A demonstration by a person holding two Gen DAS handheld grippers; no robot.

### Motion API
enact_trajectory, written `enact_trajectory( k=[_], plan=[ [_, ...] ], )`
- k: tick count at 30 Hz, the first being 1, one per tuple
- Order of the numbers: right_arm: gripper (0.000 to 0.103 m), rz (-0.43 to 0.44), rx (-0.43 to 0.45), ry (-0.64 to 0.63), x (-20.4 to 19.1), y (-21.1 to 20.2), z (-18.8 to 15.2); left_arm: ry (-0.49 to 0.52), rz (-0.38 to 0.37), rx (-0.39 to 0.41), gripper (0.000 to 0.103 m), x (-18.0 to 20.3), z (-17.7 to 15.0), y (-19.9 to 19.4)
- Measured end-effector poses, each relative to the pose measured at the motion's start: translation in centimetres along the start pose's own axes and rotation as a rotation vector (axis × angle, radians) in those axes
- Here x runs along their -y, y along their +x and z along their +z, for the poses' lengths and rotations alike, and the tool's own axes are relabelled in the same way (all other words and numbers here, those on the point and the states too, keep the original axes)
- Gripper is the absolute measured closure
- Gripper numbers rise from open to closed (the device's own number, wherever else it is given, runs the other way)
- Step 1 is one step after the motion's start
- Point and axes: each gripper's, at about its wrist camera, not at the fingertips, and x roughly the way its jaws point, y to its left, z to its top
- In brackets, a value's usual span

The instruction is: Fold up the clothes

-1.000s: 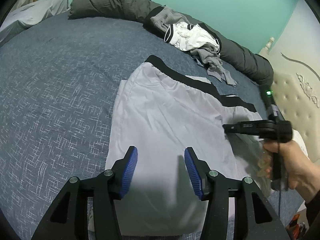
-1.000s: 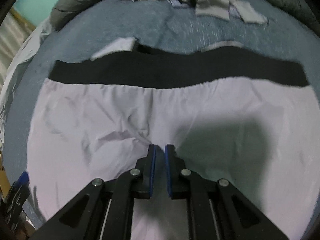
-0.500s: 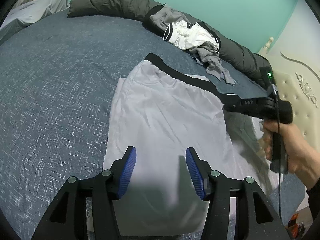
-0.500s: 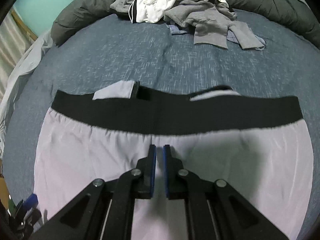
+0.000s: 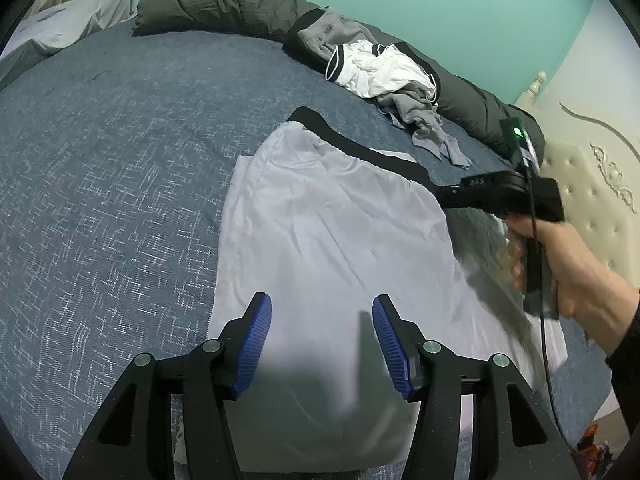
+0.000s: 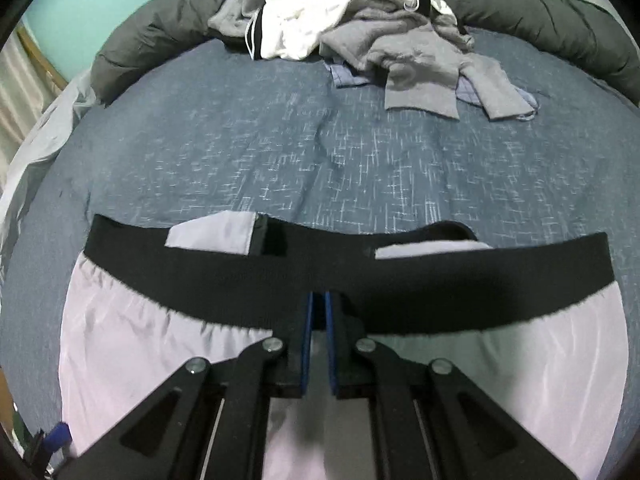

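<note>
Pale lilac shorts (image 5: 328, 232) with a black waistband (image 5: 360, 148) lie flat on the blue bedspread (image 5: 100, 180). My left gripper (image 5: 322, 340) hovers open over the hem end, nothing between its blue pads. A hand holds my right gripper (image 5: 444, 198) at the shorts' right side, by the waistband. In the right wrist view the right gripper (image 6: 319, 300) is shut, its tips over the waistband (image 6: 400, 272), and I see no cloth pinched between the pads. The shorts (image 6: 140, 352) spread to both sides below it.
A pile of unfolded grey and white clothes (image 5: 384, 76) (image 6: 360, 28) lies at the far side of the bed against a rolled dark grey duvet (image 5: 224, 4). A cream padded headboard (image 5: 592, 184) stands on the right. Bare bedspread stretches to the left of the shorts.
My right gripper has slid, still shut, from the middle of the shorts up to the waistband. The left gripper has stayed in place and stayed open.
</note>
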Motion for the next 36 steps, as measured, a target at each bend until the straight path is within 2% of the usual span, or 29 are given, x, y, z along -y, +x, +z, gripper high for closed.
enact_trajectory(
  k=[5, 9, 14, 18, 22, 27, 31, 36],
  plan=[
    [0.099, -0.007, -0.038, -0.001, -0.1, 1.3, -0.3, -0.003, 0.005, -0.002, 0.046, -0.5, 0.1, 0.0],
    [0.099, 0.031, 0.019, -0.014, -0.4, -2.1, -1.0, -0.005, 0.003, -0.003, 0.046, -0.7, 0.2, -0.1],
    [0.099, 0.116, 0.014, -0.05, -0.9, -6.6, -4.3, -0.013, -0.003, 0.009, 0.046, -0.6, 0.3, -0.5],
    [0.098, 0.13, -0.042, -0.076, -1.1, -6.9, -8.0, -0.007, -0.006, 0.015, 0.046, -0.3, 0.1, -0.9],
    [0.098, 0.132, -0.085, -0.048, -1.0, -7.5, -12.6, -0.001, -0.007, 0.022, 0.046, -0.2, 0.0, -1.4],
    [0.098, 0.127, -0.145, -0.007, -0.7, -5.3, -17.1, 0.003, -0.007, 0.024, 0.046, -0.2, 0.0, -1.7],
    [0.098, 0.181, -0.102, 0.079, 0.2, -6.2, -17.6, 0.0, -0.007, 0.024, 0.046, -0.5, 0.1, -1.7],
    [0.098, 0.166, -0.074, 0.041, -0.6, -8.7, -18.4, -0.006, -0.014, 0.023, 0.045, -0.8, 0.3, -1.7]
  ],
)
